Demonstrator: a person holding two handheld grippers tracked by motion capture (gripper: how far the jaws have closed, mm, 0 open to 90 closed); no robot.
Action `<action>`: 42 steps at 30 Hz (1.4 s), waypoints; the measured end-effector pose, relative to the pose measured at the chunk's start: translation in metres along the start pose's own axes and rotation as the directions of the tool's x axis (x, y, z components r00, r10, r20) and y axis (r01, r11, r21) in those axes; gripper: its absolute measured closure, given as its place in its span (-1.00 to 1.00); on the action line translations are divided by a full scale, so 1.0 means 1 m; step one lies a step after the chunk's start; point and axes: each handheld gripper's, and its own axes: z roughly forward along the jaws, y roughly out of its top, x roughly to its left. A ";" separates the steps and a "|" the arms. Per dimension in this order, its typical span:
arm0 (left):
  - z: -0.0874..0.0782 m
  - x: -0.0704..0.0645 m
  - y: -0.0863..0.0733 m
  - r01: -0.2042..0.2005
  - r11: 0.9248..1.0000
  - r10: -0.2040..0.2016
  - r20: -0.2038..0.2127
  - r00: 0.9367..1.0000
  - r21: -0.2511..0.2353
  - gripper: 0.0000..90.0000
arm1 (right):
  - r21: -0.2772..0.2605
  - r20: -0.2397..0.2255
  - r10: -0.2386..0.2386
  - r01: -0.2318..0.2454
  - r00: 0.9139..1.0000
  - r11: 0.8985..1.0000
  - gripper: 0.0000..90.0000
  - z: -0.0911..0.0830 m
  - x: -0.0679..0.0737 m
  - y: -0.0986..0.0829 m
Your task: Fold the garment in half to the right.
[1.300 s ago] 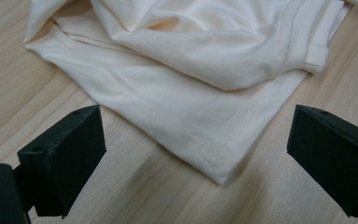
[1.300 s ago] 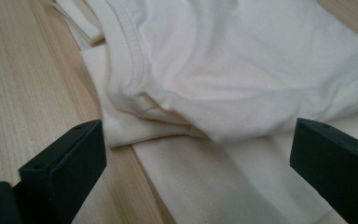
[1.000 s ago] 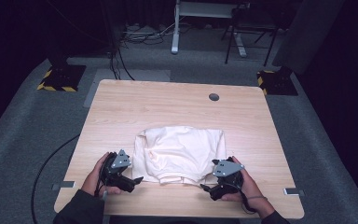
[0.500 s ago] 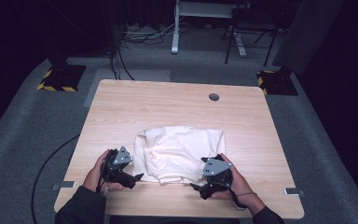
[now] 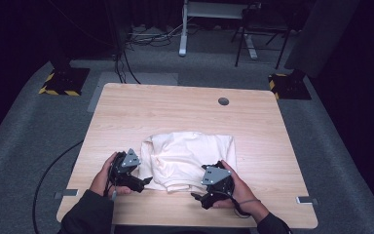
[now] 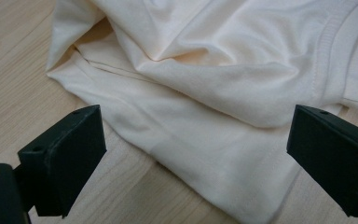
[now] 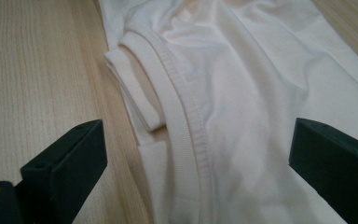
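High view: the cream shirt (image 5: 189, 158) lies crumpled near the tabletop (image 5: 175, 105) front edge, between my left tool (image 5: 143, 183) and right tool (image 5: 199, 196). Left gripper view: I hold the jaws wide apart, empty, the hem corner (image 6: 256, 205) just ahead. Right gripper view: jaws wide apart, empty, the ribbed collar (image 7: 179, 121) running lengthwise between them.

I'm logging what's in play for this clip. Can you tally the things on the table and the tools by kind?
Cream T-shirt: 1
Hand-held tools: 2, left tool and right tool, both open at the shirt's near edge
Wooden table: 1
Total: 4
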 end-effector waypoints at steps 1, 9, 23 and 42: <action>0.000 0.000 0.001 -0.002 1.000 0.002 0.002 1.000 0.000 -0.91 | 0.000 0.000 -0.001 0.001 1.000 1.000 -0.91 0.000 0.000 0.001; 0.002 0.002 0.004 -0.005 1.000 0.005 0.007 1.000 -0.001 -0.91 | -0.002 -0.013 -0.019 0.019 1.000 1.000 -0.91 0.004 0.004 0.007; 0.005 0.005 0.011 -0.002 1.000 0.002 0.005 1.000 -0.007 -0.90 | -0.009 -0.031 -0.047 0.047 0.998 0.999 -0.91 0.010 0.010 0.017; 0.013 0.015 0.020 0.007 1.000 -0.007 0.008 1.000 -0.003 -0.90 | -0.013 -0.059 -0.067 0.066 0.996 0.998 -0.91 0.019 0.017 0.027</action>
